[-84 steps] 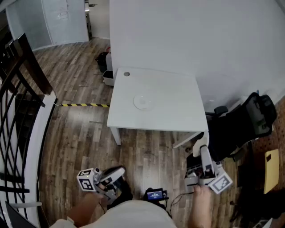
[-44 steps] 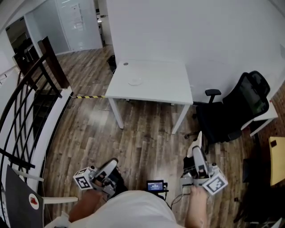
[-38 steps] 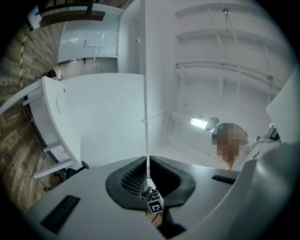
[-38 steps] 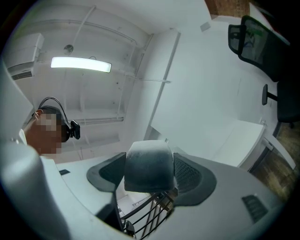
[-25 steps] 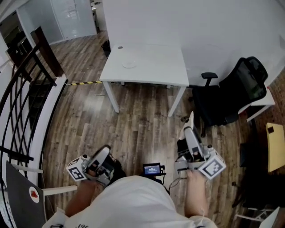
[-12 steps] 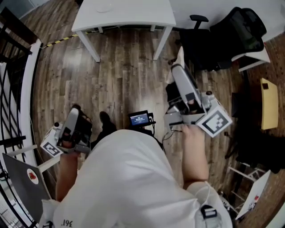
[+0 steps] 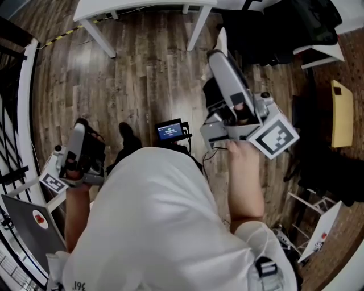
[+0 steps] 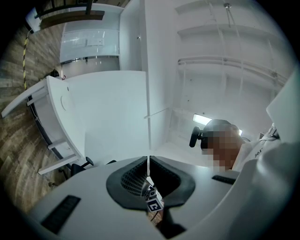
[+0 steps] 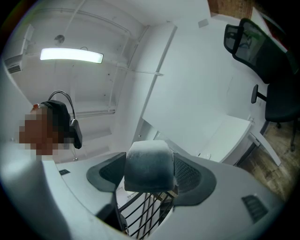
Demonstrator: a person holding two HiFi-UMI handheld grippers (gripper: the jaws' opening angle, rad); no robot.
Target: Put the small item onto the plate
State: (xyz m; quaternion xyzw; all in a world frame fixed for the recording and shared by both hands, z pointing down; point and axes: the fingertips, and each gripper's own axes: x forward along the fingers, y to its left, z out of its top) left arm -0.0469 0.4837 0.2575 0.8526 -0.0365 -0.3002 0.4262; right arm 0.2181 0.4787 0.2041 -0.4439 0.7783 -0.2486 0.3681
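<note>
In the right gripper view, a small grey block point(image 9: 148, 161) with a pale top sits clamped between the dark pads of my right gripper point(image 9: 149, 173). In the head view, that gripper point(image 7: 219, 42) is held high at the right, pointing toward the white table point(image 7: 142, 4), of which only the near edge and legs show. My left gripper point(image 7: 79, 124) hangs low at the left. In the left gripper view its pads point(image 8: 133, 176) meet with nothing between them. A faint round plate point(image 9: 205, 155) shows on the table in the right gripper view.
The person's white shirt point(image 7: 165, 227) fills the lower middle of the head view. A small lit screen point(image 7: 169, 131) lies on the wooden floor. A black office chair point(image 7: 273, 28) stands right of the table, and a dark stair railing point(image 7: 11, 113) runs along the left.
The head view has tipped down from the table to the person's body, so the table slid to the top edge. Both grippers came closer to the camera, the right one most.
</note>
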